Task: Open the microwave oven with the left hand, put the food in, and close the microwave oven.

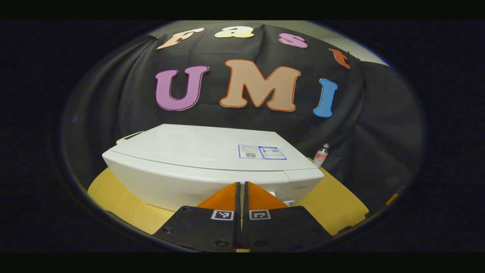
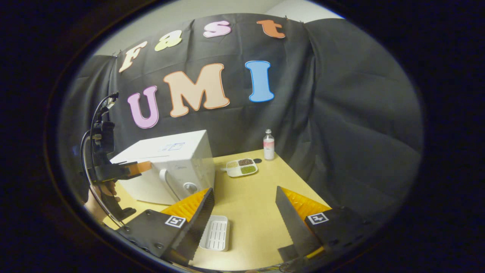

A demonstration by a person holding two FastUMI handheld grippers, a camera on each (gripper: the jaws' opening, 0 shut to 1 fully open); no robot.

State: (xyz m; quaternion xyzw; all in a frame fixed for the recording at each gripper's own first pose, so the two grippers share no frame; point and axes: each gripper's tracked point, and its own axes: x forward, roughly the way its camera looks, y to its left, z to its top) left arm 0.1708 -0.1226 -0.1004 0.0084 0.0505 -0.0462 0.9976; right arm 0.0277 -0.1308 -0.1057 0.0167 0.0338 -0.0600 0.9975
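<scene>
**Door handle first, food tray after**

Left gripper (image 1: 241, 197), fingers pressed together, hovers above the white microwave oven (image 1: 212, 167) on the yellow table (image 2: 250, 204). Right gripper (image 2: 244, 212) is spread, empty. The rigid door handle (image 2: 166, 182) probably wants a hooking pull; the divided food tray (image 2: 241, 167), beside the oven, looks light and spillable.

Nothing can be read. On the microwave oven's (image 1: 212, 159) top, a blue-edged sticker (image 1: 262, 152) carries print too small to tell. A faint brand mark (image 1: 301, 187) on its front is illegible. The bottle (image 1: 321, 155) behind the oven has a blurred pink label.
</scene>
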